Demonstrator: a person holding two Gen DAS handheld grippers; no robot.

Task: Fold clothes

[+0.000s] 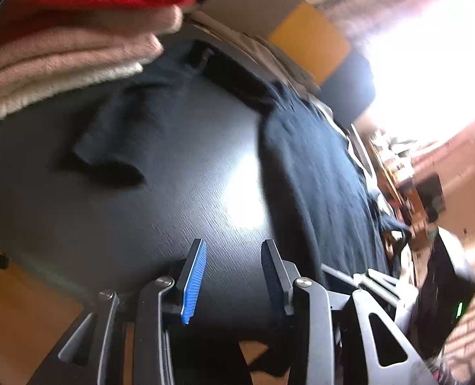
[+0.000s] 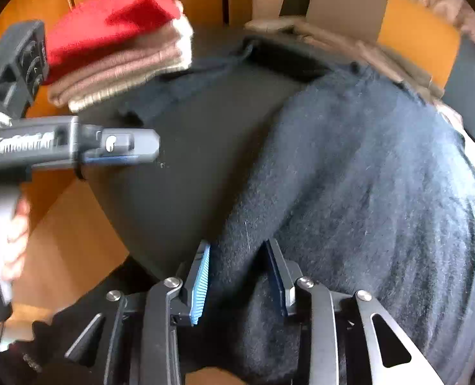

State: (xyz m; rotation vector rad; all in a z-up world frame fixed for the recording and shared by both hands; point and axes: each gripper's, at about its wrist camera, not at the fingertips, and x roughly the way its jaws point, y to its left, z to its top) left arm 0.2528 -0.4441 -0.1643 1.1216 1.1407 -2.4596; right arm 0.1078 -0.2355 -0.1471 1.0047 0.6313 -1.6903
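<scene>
1. The right gripper [image 2: 237, 276] has its two fingers pressed on a thick fold of the dark blue sweater [image 2: 365, 176]. The fuzzy cloth bunches up between the blue pad [image 2: 202, 285] and the dark pad.
2. The left gripper [image 1: 232, 276] has its fingers apart with nothing between them. It hangs over a bare part of the black table [image 1: 157, 218].
3. The dark blue sweater lies on the black table. Most of it is heaped on the right side, and one sleeve [image 1: 115, 141] stretches out flat to the left.
4. In the right wrist view, a hand [image 2: 12, 237] holds the left gripper's handle at the left edge.
5. At the far left corner of the table sits a stack of folded clothes [image 2: 122, 48]. A red one [image 2: 109, 22] is on top, pinkish-brown ones are under it, and a cream one is at the bottom.
6. Tan cloth [image 2: 349, 45] lies along the far edge of the table, behind the sweater.
</scene>
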